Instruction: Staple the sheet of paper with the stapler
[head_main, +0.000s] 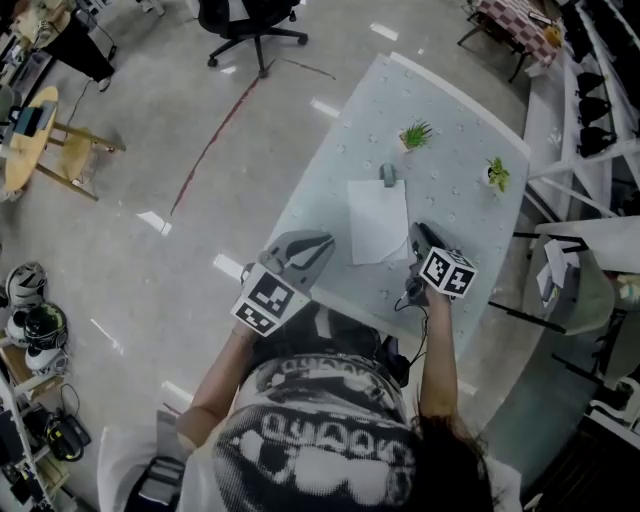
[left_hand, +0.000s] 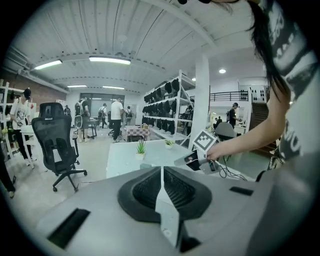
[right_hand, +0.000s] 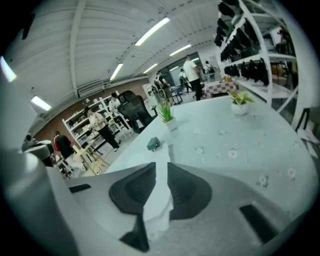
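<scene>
A white sheet of paper (head_main: 378, 220) lies flat on the pale table (head_main: 450, 130), and a small grey stapler (head_main: 388, 174) stands at its far edge. My right gripper (head_main: 415, 230) is at the sheet's near right corner. In the right gripper view its jaws (right_hand: 161, 167) stand slightly apart with the paper's (right_hand: 159, 197) edge lying loosely between them, and the stapler (right_hand: 153, 144) sits beyond. My left gripper (head_main: 325, 240) hovers off the table's left edge, level with the sheet's near left corner. It is shut with nothing in it (left_hand: 162, 169). From there the right gripper (left_hand: 181, 161) shows low over the table.
Two small potted plants (head_main: 415, 135) (head_main: 497, 175) stand on the far half of the table. A black office chair (head_main: 250, 25) is on the floor beyond, a wooden stool (head_main: 40, 140) at the far left, and metal racks (head_main: 590, 90) at the right.
</scene>
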